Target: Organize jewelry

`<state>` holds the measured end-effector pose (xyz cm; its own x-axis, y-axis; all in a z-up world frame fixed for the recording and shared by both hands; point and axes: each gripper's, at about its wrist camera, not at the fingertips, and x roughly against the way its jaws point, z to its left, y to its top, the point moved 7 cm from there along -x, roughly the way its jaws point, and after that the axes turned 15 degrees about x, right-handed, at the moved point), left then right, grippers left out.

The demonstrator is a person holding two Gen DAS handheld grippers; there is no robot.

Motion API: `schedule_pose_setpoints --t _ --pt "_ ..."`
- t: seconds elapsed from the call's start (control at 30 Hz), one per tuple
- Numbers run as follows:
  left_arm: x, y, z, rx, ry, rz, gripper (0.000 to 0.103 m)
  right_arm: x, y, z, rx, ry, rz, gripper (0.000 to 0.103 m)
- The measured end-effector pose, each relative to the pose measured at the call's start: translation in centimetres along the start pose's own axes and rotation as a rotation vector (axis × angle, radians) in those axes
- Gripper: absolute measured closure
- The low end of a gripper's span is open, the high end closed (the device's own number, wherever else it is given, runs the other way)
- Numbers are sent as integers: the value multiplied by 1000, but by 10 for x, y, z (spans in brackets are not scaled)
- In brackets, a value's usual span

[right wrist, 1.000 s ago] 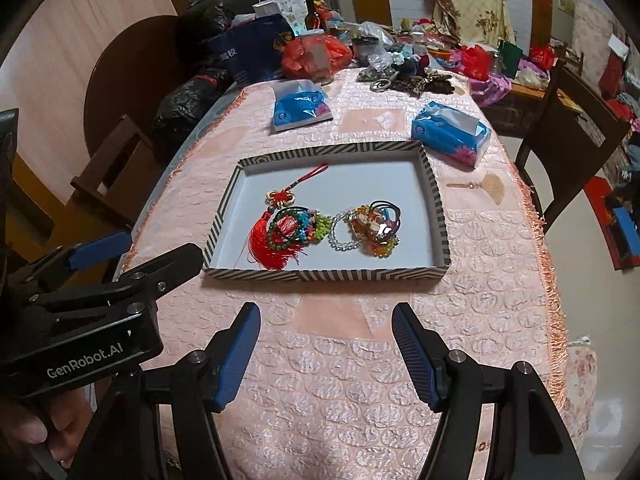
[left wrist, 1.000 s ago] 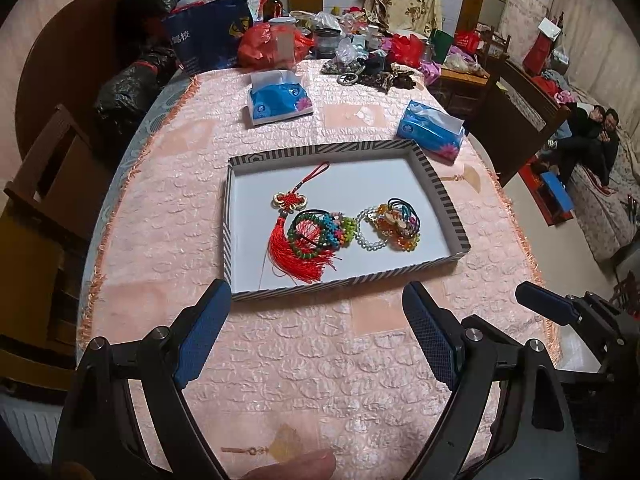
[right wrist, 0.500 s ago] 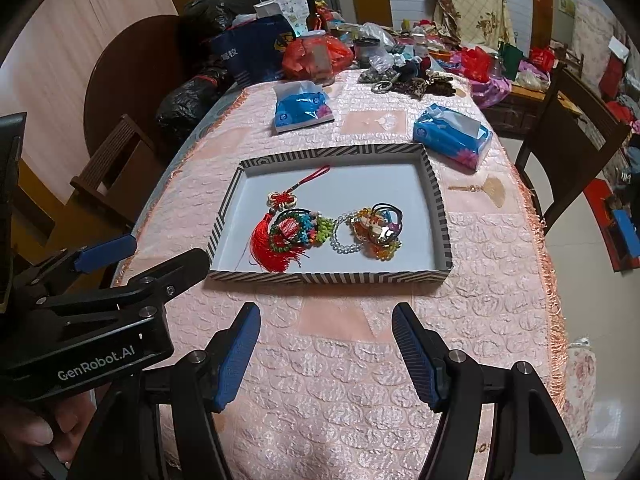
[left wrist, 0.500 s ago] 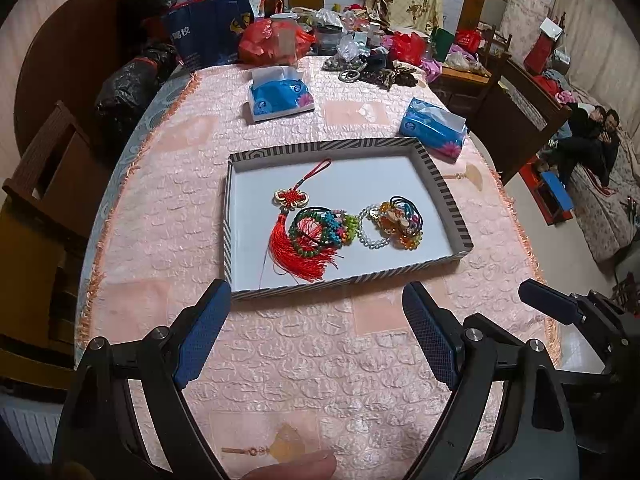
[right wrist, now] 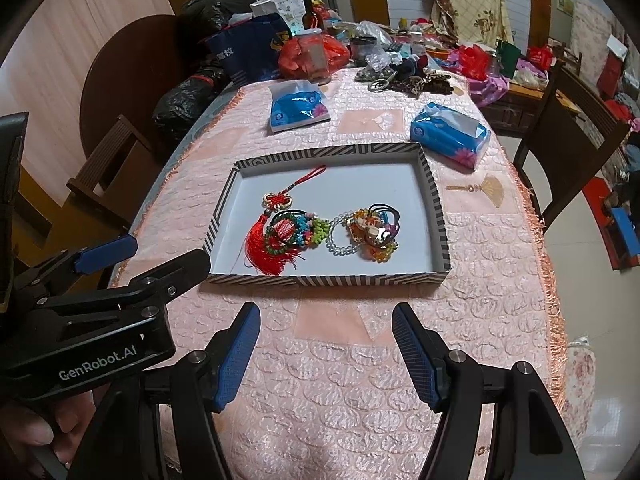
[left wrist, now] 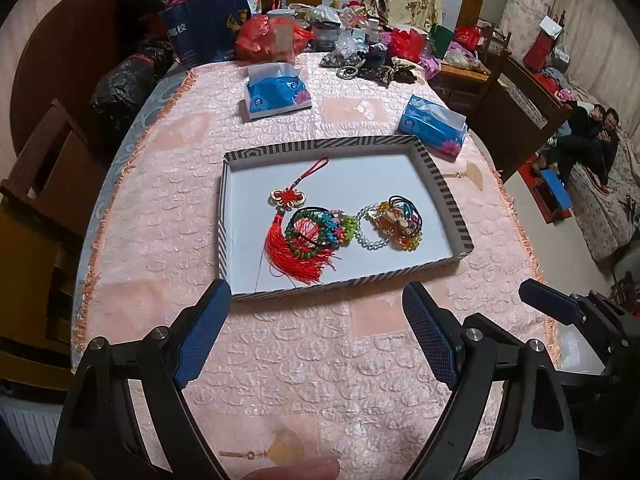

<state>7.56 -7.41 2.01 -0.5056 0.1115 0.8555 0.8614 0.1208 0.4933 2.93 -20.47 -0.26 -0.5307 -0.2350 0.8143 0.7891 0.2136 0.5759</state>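
A striped-rim tray (left wrist: 444, 196) (right wrist: 438, 216) lies on the pink tablecloth. In it lie a red tassel knot (left wrist: 290, 236) (right wrist: 262, 240), green and coloured bead bracelets (left wrist: 320, 230) (right wrist: 296, 232), a clear bead bracelet (left wrist: 370, 234) (right wrist: 340, 240) and a heap of hair ties and amber beads (left wrist: 402, 220) (right wrist: 376, 232). My left gripper (left wrist: 316, 334) is open and empty, in front of the tray. My right gripper (right wrist: 326, 352) is open and empty, also in front of the tray. The left gripper shows at the left of the right wrist view (right wrist: 108, 264).
Two blue tissue packs (left wrist: 276, 90) (left wrist: 434, 128) lie beyond the tray. Bags, jars and clutter (left wrist: 280, 36) crowd the far end. Wooden chairs stand at the left (left wrist: 40, 176) and right (right wrist: 568, 128). The table edge with fringe runs along the right (right wrist: 548, 264).
Both grippers have drifted slightly back and up from the tray, so it sits a little farther off. The jaws stay open and the jewelry has not moved.
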Motion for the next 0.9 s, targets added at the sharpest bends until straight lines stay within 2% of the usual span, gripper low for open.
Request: schedule_pose_setpoints --t 0.9 --pt "-24 6 3 15 13 44 16 -20 6 -7 0 9 38 37"
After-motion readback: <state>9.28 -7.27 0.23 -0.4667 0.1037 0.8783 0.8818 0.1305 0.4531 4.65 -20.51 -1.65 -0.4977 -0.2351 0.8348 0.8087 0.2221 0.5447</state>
